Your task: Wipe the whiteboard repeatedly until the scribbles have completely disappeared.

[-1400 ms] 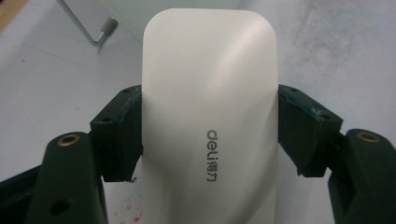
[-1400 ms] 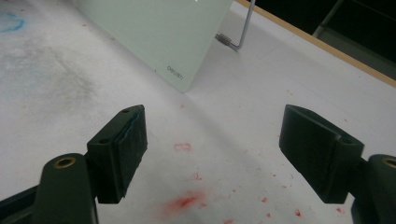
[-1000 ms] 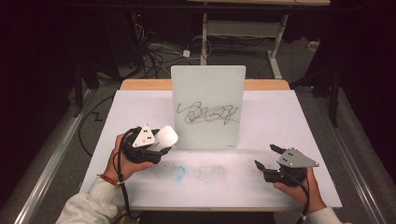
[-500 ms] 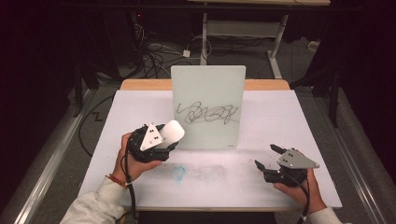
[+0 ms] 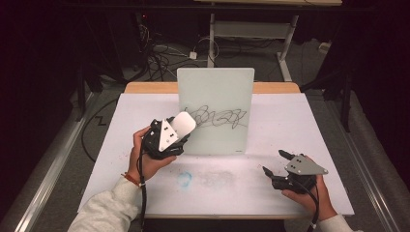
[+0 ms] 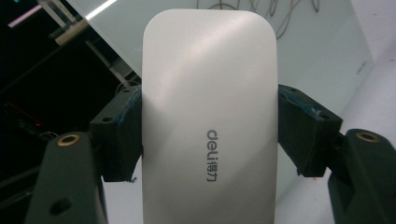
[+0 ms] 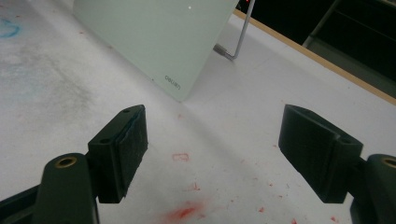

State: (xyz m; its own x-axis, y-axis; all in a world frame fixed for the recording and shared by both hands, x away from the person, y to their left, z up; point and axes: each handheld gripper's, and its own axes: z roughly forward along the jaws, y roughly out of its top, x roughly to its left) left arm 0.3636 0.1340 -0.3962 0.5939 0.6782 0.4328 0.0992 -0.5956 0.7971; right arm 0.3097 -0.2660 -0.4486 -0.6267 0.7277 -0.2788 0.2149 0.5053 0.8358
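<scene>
Clamping a white Deli whiteboard eraser [image 5: 183,124] between its two jaws, the left gripper [image 5: 167,137] sits left of centre in the high view, lifted off the table [image 5: 121,125] with the eraser's rounded end just at the left edge of the upright whiteboard [image 5: 216,96]. In the left gripper view the eraser [image 6: 208,116] stands in the middle of the frame, a black jaw pressed on each long side, the grey "deli" logo in its lower half and the whiteboard [image 6: 327,51] behind it at the upper right. Black scribbles [image 5: 217,117] cross the board's middle. At the lower right of the high view the right gripper [image 5: 278,164] rests low over the table, jaws wide apart with nothing between them; the right gripper view shows red marker smudges [image 7: 182,212] on the white table sheet between the jaws, and the board's lower corner [image 7: 175,81] at upper centre. A faint blue smear [image 5: 184,180] lies on the sheet at lower centre.
</scene>
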